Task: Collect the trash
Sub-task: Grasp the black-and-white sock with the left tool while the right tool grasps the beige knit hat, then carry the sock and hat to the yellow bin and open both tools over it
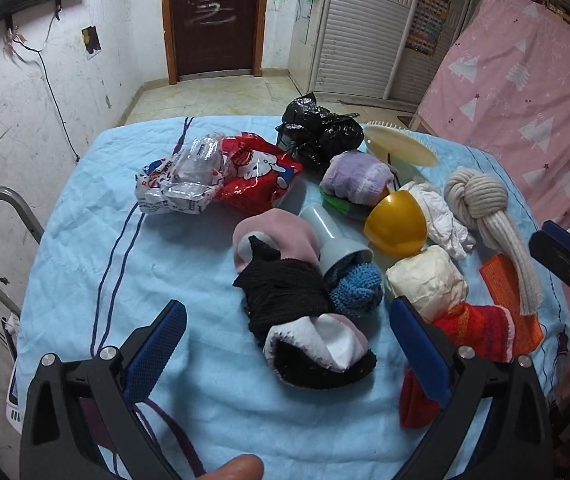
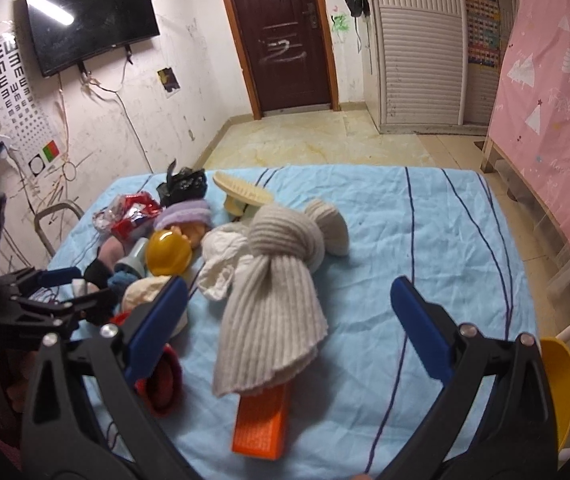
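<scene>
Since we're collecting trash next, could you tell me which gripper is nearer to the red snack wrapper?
Left. The left gripper hovers open over the sock pile, with the red snack wrapper just beyond it. The right gripper, also open, sits farther right, over the knotted beige scarf.

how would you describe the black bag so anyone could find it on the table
Start at the blue cloth covering the table, and look to its far edge, towards the door. The black bag sits there beside the red wrapper, the only shiny, crumpled black plastic.
</scene>
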Demonstrator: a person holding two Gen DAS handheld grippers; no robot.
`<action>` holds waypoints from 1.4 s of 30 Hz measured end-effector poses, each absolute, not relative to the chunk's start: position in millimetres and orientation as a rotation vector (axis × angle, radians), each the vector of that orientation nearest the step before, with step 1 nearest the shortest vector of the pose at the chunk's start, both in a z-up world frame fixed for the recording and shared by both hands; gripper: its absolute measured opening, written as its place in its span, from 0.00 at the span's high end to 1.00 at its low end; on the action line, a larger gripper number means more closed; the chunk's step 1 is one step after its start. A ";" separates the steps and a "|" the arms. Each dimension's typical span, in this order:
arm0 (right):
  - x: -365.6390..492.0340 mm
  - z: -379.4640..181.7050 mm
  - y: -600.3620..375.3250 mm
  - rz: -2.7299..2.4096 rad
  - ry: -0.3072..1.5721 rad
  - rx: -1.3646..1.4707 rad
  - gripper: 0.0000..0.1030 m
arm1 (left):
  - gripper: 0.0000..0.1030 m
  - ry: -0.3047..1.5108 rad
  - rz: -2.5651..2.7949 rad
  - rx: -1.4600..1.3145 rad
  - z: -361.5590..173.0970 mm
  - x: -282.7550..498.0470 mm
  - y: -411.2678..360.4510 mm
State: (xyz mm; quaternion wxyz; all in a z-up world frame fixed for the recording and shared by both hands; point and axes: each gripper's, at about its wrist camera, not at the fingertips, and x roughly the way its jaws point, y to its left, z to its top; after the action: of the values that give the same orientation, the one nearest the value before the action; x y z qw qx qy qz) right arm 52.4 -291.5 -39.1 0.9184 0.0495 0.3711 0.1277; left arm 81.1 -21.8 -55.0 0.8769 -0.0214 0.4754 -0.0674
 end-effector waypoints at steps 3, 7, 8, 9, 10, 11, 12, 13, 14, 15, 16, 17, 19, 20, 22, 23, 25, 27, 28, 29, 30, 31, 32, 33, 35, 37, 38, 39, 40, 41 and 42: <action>61.9 -40.1 -288.6 0.267 0.777 0.106 0.06 | 0.20 1.007 -0.161 -0.050 -57.0 83.0 -22.3; 76.6 -43.6 -286.1 0.267 0.807 0.115 0.06 | 0.37 1.027 -0.181 -0.054 -62.5 85.4 -20.9; 80.3 -44.8 -285.1 0.270 0.815 0.118 0.06 | 0.41 1.026 -0.186 -0.054 -62.5 85.0 -21.7; 82.8 -45.9 -284.2 0.267 0.823 0.118 0.06 | 0.48 1.024 -0.198 -0.059 -62.6 84.9 -22.7; 86.3 -47.5 -283.3 0.265 0.833 0.119 0.09 | 0.53 1.024 -0.207 -0.060 -62.6 84.1 -23.3; 88.7 -48.5 -282.8 0.267 0.842 0.121 0.19 | 0.55 1.023 -0.209 -0.056 -62.6 82.6 -22.6; 91.3 -50.7 -282.5 0.268 0.855 0.124 0.31 | 0.56 1.020 -0.208 -0.044 -63.0 81.8 -24.2; 94.1 -53.8 -282.6 0.268 0.870 0.128 0.34 | 0.57 1.020 -0.211 -0.043 -62.4 78.5 -22.4; 95.8 -56.6 -282.5 0.272 0.880 0.132 0.42 | 0.58 1.020 -0.212 -0.043 -61.8 76.7 -21.4; 95.9 -58.3 -281.8 0.279 0.888 0.134 0.50 | 0.59 1.017 -0.214 -0.044 -61.4 74.8 -21.0; 96.1 -60.4 -281.5 0.290 0.894 0.139 0.54 | 0.59 1.016 -0.216 -0.048 -60.5 72.6 -20.0; 95.6 -61.5 -281.5 0.288 0.890 0.137 0.58 | 0.59 1.016 -0.217 -0.052 -59.4 69.8 -17.7; 94.5 -62.3 -282.0 0.293 0.878 0.137 0.59 | 0.59 1.018 -0.213 -0.057 -58.1 66.1 -14.8; 93.6 -62.3 -283.3 0.295 0.870 0.146 0.60 | 0.60 1.018 -0.209 -0.058 -57.7 65.3 -13.9; 93.1 -62.7 -287.7 0.295 0.859 0.170 0.61 | 0.59 1.018 -0.194 -0.065 -56.6 62.5 -10.7; 93.4 -63.9 -290.3 0.299 0.861 0.185 0.61 | 0.59 1.023 -0.189 -0.077 -57.5 62.8 -9.1; 93.3 -65.4 -293.1 0.306 0.866 0.197 0.61 | 0.59 1.033 -0.181 -0.102 -58.3 62.7 -3.9; 89.5 -62.1 -294.9 0.303 0.848 0.200 0.61 | 0.59 1.025 -0.149 -0.086 -57.2 61.4 -1.8; 87.1 -59.1 -296.1 0.305 0.832 0.202 0.61 | 0.59 1.024 -0.142 -0.083 -56.1 60.4 -1.1; 85.2 -56.1 -298.8 0.308 0.819 0.210 0.61 | 0.60 1.024 -0.139 -0.084 -54.8 59.8 -0.6; 83.7 -53.2 -300.7 0.312 0.809 0.216 0.61 | 0.60 1.018 -0.130 -0.079 -52.6 58.5 -0.6; 81.2 -49.5 -303.2 0.314 0.796 0.219 0.61 | 0.60 1.008 -0.118 -0.070 -49.5 57.1 -0.8; 80.2 -47.8 -305.2 0.312 0.789 0.222 0.61 | 0.60 1.001 -0.112 -0.068 -46.7 55.0 -0.8; 77.4 -44.8 -308.4 0.312 0.776 0.228 0.61 | 0.60 0.992 -0.107 -0.068 -42.1 53.9 -1.0; 73.0 -41.1 -314.7 0.315 0.761 0.240 0.61 | 0.60 0.978 -0.096 -0.062 -36.1 51.3 2.0; 67.9 -37.1 -323.0 0.312 0.743 0.255 0.61 | 0.60 0.959 -0.088 -0.048 -25.7 49.4 -2.5; 64.7 -34.6 -328.4 0.309 0.731 0.264 0.61 | 0.60 0.949 -0.088 -0.041 -20.6 48.4 -5.5; 62.4 -32.8 -332.9 0.306 0.723 0.270 0.61 | 0.60 0.935 -0.089 -0.031 -14.6 46.3 -9.3; 58.4 -30.0 -339.4 0.300 0.709 0.278 0.61 | 0.60 0.922 -0.095 -0.020 -8.0 45.3 -15.1; 53.8 -26.9 -346.6 0.289 0.694 0.282 0.61 | 0.60 0.909 -0.104 -0.010 -0.9 45.8 -23.2; 50.5 -25.2 -351.0 0.280 0.683 0.284 0.61 | 0.60 0.898 -0.113 0.001 3.9 45.5 -29.8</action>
State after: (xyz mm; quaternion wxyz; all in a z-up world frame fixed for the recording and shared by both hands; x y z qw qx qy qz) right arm 50.5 -351.0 -25.2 0.9228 0.1384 0.3327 0.1366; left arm 45.5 -29.8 3.9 0.8993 0.0003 0.4340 -0.0546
